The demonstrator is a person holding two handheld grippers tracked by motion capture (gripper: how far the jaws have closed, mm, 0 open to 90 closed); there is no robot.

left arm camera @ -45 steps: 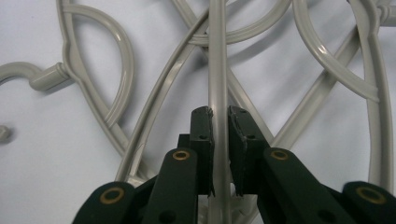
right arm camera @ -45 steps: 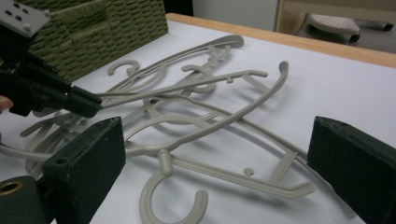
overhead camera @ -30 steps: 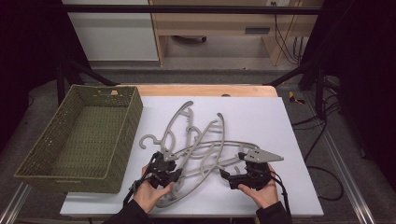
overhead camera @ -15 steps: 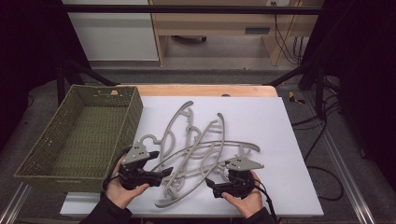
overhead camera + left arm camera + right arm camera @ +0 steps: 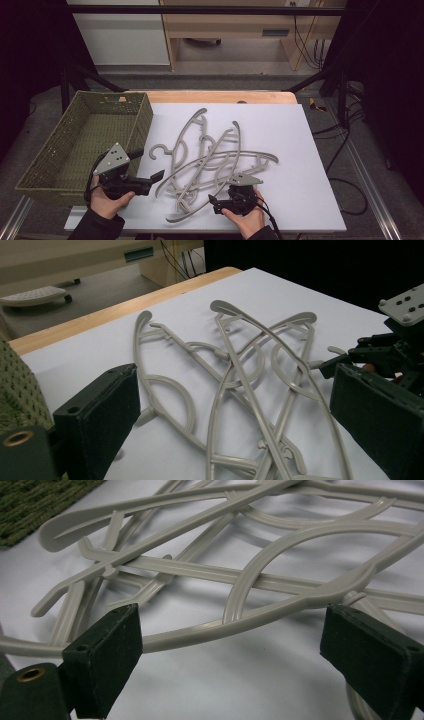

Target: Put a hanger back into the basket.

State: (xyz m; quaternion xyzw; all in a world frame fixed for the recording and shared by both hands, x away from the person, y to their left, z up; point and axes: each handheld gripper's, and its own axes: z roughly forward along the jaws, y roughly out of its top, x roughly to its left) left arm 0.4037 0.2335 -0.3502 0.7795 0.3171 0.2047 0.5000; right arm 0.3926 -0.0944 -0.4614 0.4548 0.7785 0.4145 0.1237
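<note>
Several grey plastic hangers [image 5: 222, 156] lie tangled in the middle of the white tabletop [image 5: 300, 130]. To their left my left gripper [image 5: 146, 165] hovers beside the basket, jaws pointing at the pile. Its jaws have just been opening and now stand wide, with nothing between them. In the left gripper view the hangers [image 5: 248, 401] lie beyond the pads. At the pile's near edge my right gripper [image 5: 214, 204] sits low on the table, open. In the right gripper view one curved hanger arm [image 5: 280, 611] runs across between its pads, which do not press on it.
An olive woven basket [image 5: 75, 145] stands at the table's left side, close behind the left hand. A wooden table edge [image 5: 220, 96] runs along the back. The right gripper's body [image 5: 395, 345] appears at the right of the left gripper view.
My left hand has drawn back to the left and risen off the hangers, its jaws opening. The right hand has slid left and down to the pile's near edge.
</note>
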